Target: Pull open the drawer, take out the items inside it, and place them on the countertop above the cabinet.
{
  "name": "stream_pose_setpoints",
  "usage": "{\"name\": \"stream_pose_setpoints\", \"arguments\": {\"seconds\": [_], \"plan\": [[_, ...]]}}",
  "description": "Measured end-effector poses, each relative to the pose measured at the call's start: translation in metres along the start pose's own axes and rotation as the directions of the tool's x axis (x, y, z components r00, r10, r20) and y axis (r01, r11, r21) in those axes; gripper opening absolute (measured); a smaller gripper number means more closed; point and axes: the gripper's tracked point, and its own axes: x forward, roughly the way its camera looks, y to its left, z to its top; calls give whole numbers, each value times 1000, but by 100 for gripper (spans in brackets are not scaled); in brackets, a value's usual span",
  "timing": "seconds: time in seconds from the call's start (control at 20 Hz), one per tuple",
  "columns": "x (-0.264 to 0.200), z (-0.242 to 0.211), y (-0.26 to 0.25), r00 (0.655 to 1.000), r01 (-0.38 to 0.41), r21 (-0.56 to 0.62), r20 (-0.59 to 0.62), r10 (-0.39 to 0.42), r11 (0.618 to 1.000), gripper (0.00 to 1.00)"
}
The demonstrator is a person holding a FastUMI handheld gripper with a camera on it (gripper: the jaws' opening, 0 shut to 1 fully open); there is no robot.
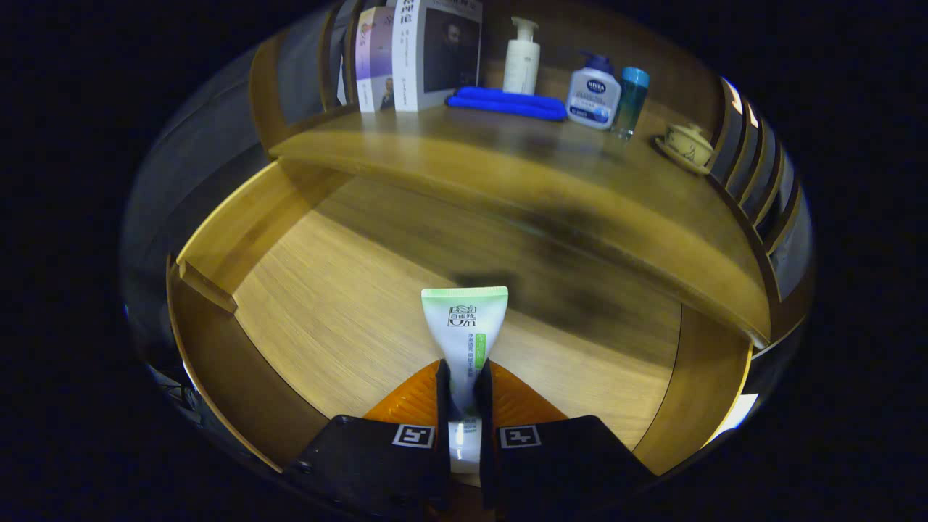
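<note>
Gripper (464, 377) is pointing forward and down, fingers drawn nearly parallel. Both fingers (444, 391) are pressing on the tube (465, 330); contact appears firm, though the pads are partly hidden.

desk: warm brown wood top (449, 138), rounded front edge, glossy with a dark shadow across it
back of desk: two upright books (417, 54), a folded blue cloth (507, 103), a white pump bottle (522, 58), a white-and-blue pump bottle (593, 98), a teal-capped bottle (631, 101)
right edge: a lidded teacup on a saucer (686, 145)
sides: slatted wooden rails (761, 181)
light: dim, warm
</note>
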Motion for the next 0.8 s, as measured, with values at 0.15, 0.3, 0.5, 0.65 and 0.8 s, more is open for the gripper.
{"name": "stream_pose_setpoints", "arguments": {"seconds": [0.15, 0.3, 0.5, 0.65, 0.8], "plan": [[-14, 8, 15, 999, -32, -32, 31, 33, 999, 18], [-28, 18, 22, 997, -41, -44, 65, 44, 998, 18], [-42, 40, 31, 989, -60, -44, 131, 65, 997, 18], [-55, 61, 30, 979, -68, -7, 192, 68, 998, 18], [-59, 89, 19, 967, -54, 48, 251, 41, 997, 18]]}}
